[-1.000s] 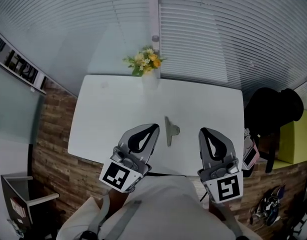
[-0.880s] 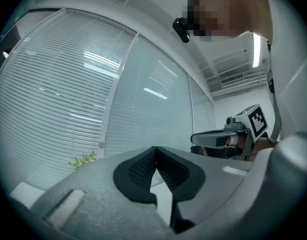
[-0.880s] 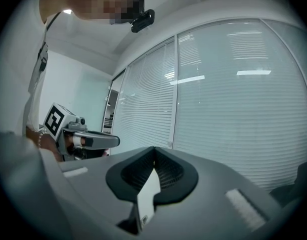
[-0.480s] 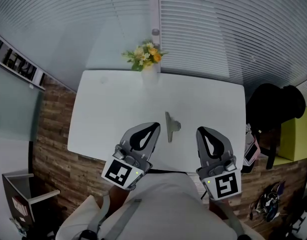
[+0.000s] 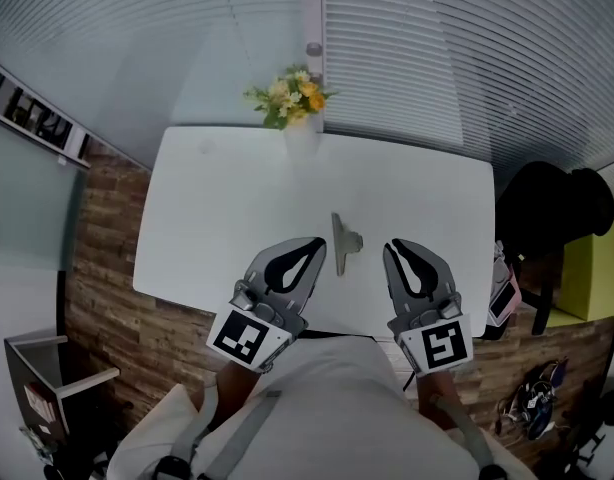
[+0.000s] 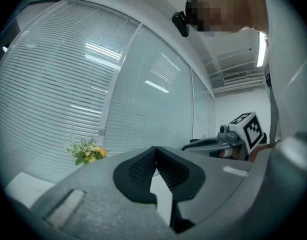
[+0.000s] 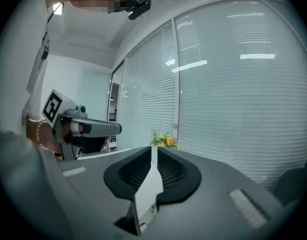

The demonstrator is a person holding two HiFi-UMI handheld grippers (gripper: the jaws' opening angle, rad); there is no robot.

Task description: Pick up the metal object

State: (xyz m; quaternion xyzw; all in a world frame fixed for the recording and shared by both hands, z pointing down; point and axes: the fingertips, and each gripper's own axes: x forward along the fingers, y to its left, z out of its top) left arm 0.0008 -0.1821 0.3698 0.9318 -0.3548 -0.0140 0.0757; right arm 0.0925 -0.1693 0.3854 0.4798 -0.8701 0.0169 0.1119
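A flat grey metal object (image 5: 342,245) lies on the white table (image 5: 217,218) near its front edge. It sits between my two grippers and touches neither. My left gripper (image 5: 316,241) is just left of it, its black fingertips meeting, nothing in them (image 6: 154,149). My right gripper (image 5: 391,247) is a short way to its right. Its jaws have just been opening and now stand slightly apart with nothing between them (image 7: 154,148). Neither gripper view shows the metal object.
A small vase of yellow flowers (image 5: 290,104) stands at the table's far edge against the window blinds (image 5: 417,58). A black chair (image 5: 552,218) and a yellow object (image 5: 599,273) are at the right. The person's white-clad body fills the bottom.
My right gripper has shifted left and forward, closer to the metal object, and its jaws have parted a little. The left gripper has barely shifted.
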